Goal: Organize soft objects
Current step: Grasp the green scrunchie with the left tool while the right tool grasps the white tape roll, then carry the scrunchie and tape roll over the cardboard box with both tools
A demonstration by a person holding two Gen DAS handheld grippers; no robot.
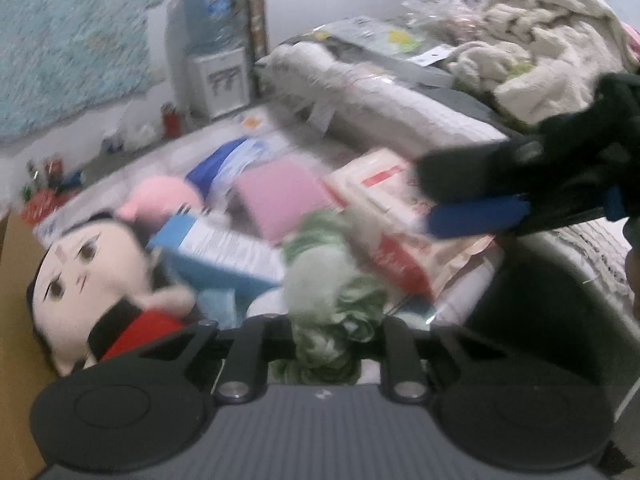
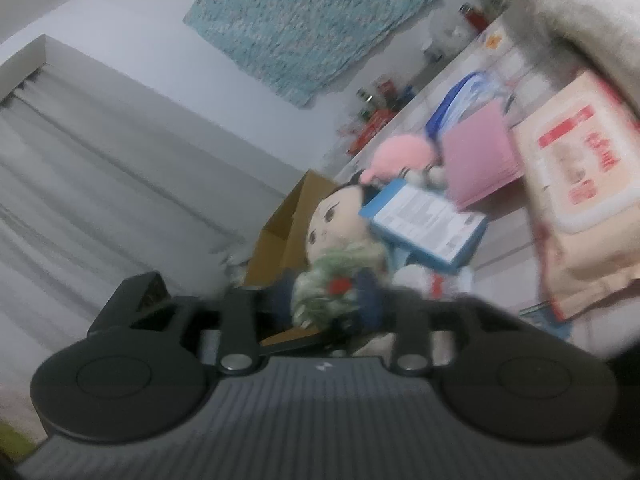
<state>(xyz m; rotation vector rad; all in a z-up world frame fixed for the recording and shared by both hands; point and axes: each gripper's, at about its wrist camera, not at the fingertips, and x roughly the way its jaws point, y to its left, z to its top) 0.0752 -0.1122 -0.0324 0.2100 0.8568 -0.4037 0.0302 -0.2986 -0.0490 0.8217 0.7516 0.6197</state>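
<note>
Your left gripper [image 1: 328, 336] sits lowest in its own view, jaws closed tight on a fluffy green and white soft toy [image 1: 332, 300]. The toy bunches up between the two black arms, over a cluttered bed. Your right gripper [image 1: 452, 204] reaches in from the right, above a wipes pack [image 1: 384, 216]. Its jaws are partly apart and empty: one black finger, one blue pad [image 1: 476, 216].

In the right gripper's view, the same green toy [image 2: 336, 284] sits just past its blue pads, which do not press on it.

Left of the toy lies a doll [image 1: 88, 276] with black hair and a red top, beside a cardboard box [image 1: 16, 320]. Behind the toy are a blue box [image 1: 224, 252], a pink pad [image 1: 280, 196] and a pink plush [image 1: 164, 196]. Farther back lie a wrapped white roll [image 1: 360, 84] and heaped cream fabric [image 1: 540, 48]. A patterned blue cloth [image 1: 72, 40] hangs on the wall.
</note>
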